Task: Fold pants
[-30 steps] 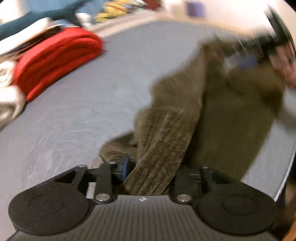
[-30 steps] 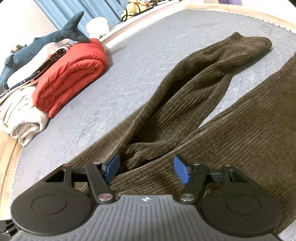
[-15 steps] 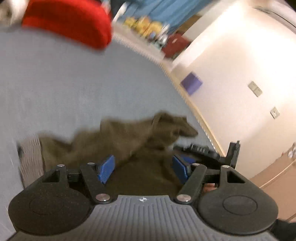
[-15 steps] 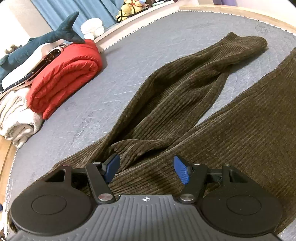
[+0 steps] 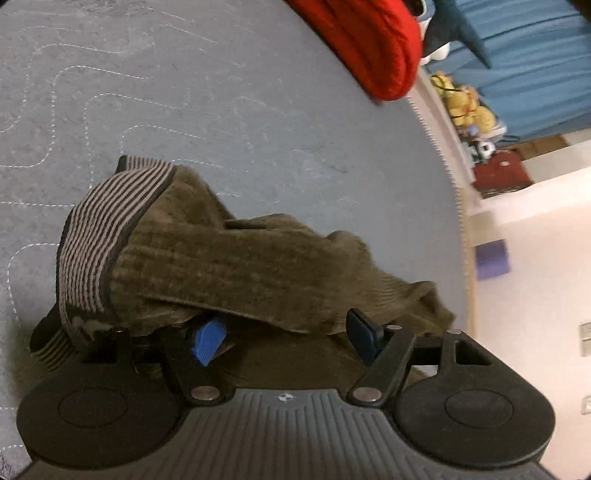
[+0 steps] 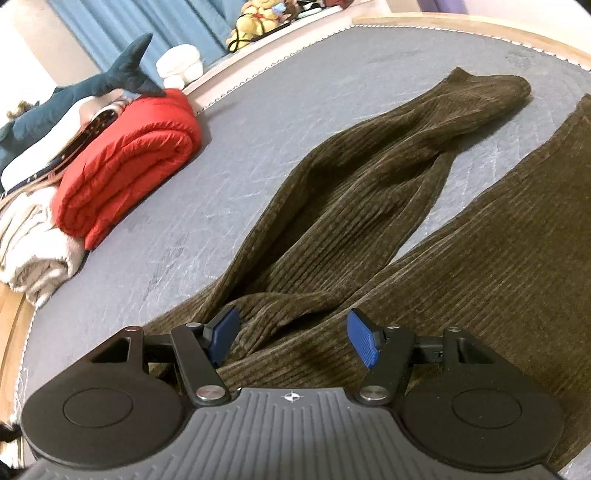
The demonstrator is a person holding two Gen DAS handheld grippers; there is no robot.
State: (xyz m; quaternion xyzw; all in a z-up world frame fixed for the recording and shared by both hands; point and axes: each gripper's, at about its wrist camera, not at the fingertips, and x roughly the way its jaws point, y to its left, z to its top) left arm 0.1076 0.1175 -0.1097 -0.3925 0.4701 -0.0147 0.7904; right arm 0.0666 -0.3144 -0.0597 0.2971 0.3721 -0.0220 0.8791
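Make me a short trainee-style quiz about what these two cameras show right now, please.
1. True or false: the brown corduroy pants lie on a grey quilted mattress.
2. What colour is the folded blanket beside the blue shark plush toy?
3. Which part of the pants shows a striped lining in the left wrist view: A waistband, B leg hem, C pocket flap?

Key: 1 true. 2 red. 3 A. Note: the left gripper has its jaws opening over the cloth; the right gripper hovers open.

Grey quilted mattress [image 6: 258,122], blue curtains [image 6: 110,22], white wall [image 5: 535,295].
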